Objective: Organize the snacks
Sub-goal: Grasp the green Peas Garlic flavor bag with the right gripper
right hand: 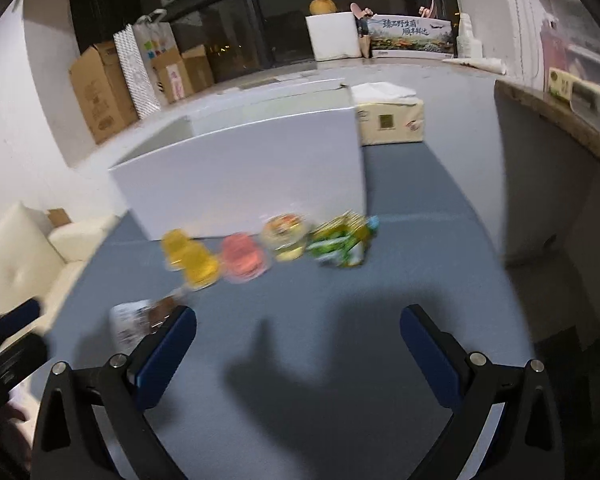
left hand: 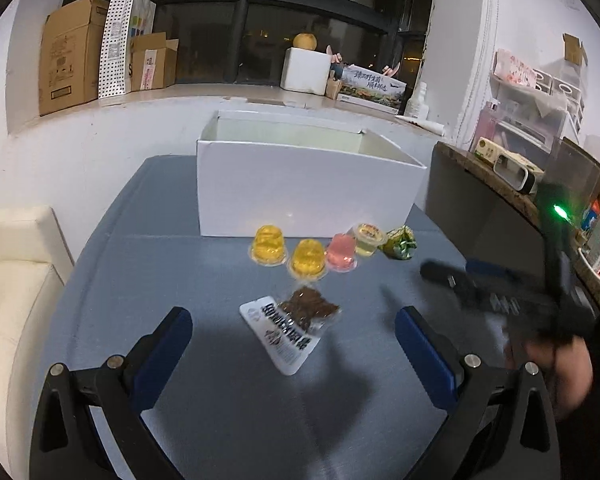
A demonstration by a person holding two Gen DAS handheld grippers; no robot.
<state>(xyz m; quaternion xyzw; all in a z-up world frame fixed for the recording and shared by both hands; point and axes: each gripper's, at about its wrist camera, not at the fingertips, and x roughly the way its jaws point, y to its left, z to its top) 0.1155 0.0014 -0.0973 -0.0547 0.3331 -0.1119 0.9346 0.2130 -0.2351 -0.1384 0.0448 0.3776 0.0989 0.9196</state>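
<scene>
Your left tongs [left hand: 294,334] hang wide apart above the blue tabletop [left hand: 140,280], gripping nothing. Between their fingers, a little ahead, lies the clear-and-white packet of dark dried snack [left hand: 290,326], flat and at a slant. Further ahead stand two yellow jelly cups [left hand: 267,245] [left hand: 307,260], the nearer one touching a pink jelly cup [left hand: 341,255], then a pale sealed jelly cup [left hand: 366,239] and a green foil-wrapped snack [left hand: 400,243], all in a loose row just before the open white box [left hand: 300,196].

Your right tongs [right hand: 298,332] are also spread wide and empty over bare tabletop. The green foil-wrapped snack sits ahead of them, and the packet lies just beyond their left finger [right hand: 168,344]. That view is blurred.
</scene>
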